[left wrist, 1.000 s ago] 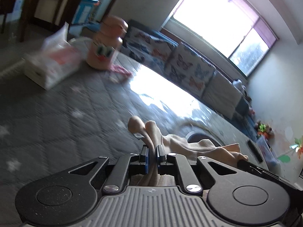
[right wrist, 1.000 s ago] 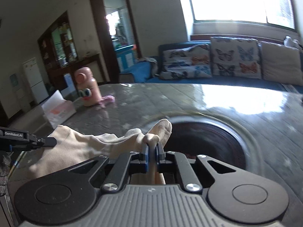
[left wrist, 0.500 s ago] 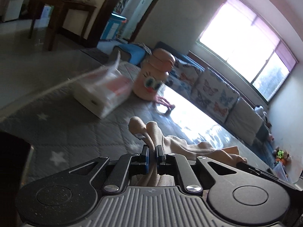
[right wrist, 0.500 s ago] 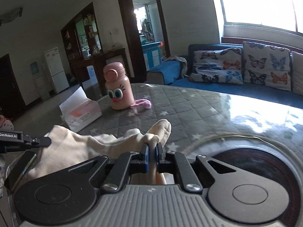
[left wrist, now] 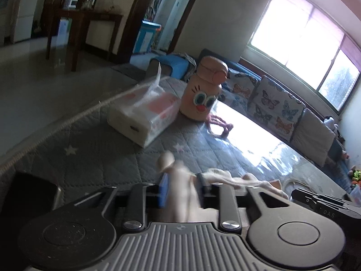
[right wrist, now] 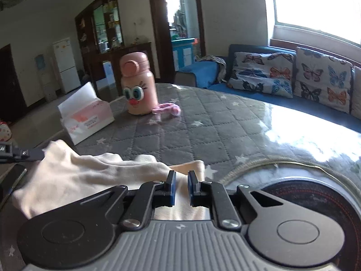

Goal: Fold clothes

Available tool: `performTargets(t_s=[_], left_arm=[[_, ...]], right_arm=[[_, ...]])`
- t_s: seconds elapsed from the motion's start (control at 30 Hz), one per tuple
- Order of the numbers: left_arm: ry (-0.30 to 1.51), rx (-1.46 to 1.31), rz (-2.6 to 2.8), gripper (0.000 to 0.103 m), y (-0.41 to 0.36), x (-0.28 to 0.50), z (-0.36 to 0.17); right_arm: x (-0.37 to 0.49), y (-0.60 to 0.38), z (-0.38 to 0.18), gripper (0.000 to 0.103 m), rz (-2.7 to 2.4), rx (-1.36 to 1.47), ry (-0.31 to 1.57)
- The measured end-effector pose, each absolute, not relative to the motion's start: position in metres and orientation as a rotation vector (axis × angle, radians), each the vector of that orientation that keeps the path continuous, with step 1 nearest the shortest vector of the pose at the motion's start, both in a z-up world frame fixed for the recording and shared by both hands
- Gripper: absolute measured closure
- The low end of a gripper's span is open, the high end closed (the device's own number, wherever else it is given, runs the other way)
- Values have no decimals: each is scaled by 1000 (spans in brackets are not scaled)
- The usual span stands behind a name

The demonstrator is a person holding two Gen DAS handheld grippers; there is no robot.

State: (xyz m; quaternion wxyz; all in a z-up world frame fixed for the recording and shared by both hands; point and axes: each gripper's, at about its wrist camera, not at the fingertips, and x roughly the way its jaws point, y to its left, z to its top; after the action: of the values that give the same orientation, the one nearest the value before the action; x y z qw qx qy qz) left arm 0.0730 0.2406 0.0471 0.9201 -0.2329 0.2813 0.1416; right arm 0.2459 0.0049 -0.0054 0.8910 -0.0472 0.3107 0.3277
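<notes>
Reading "DAS", white lettering on right gripper (left wrist: 325, 203).

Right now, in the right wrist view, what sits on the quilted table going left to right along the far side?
Tissue box → pink cartoon-face bottle → pink cord lying beside the bottle's base.

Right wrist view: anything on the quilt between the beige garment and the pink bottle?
No. In the right wrist view the beige garment and the pink bottle are separated only by bare grey star-quilted cover; the tissue box sits off to the left.
</notes>
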Motion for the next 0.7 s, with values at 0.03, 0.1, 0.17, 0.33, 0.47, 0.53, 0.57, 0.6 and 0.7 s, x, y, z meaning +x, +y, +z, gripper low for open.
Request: performTargets(t_s=[0.03, 0.1, 0.17, 0.33, 0.47, 0.53, 0.57, 0.6, 0.7], left_arm=[[574, -475, 294, 69, 241, 73, 48], [573, -472, 286, 70, 242, 74, 49], [583, -474, 264, 72, 240, 80, 48], [645, -495, 177, 77, 226, 108, 35], [682, -491, 121, 78, 211, 129, 24], [697, -482, 110, 78, 205, 138, 20], [703, -476, 107, 78, 203, 143, 18], [708, -471, 106, 78, 202, 147, 16], [718, -465, 121, 78, 204, 158, 10]], right_arm=[[245, 8, -5, 92, 694, -100, 643], [246, 12, -6, 92, 717, -100, 650], [247, 19, -7, 92, 739, -103, 658], [252, 37, -13, 92, 786, -110, 683], [256, 48, -17, 91, 801, -117, 691], [261, 55, -21, 91, 809, -117, 699], [263, 57, -22, 91, 810, -118, 703], [264, 59, -24, 91, 809, -120, 706], [270, 65, -32, 91, 808, -130, 724]])
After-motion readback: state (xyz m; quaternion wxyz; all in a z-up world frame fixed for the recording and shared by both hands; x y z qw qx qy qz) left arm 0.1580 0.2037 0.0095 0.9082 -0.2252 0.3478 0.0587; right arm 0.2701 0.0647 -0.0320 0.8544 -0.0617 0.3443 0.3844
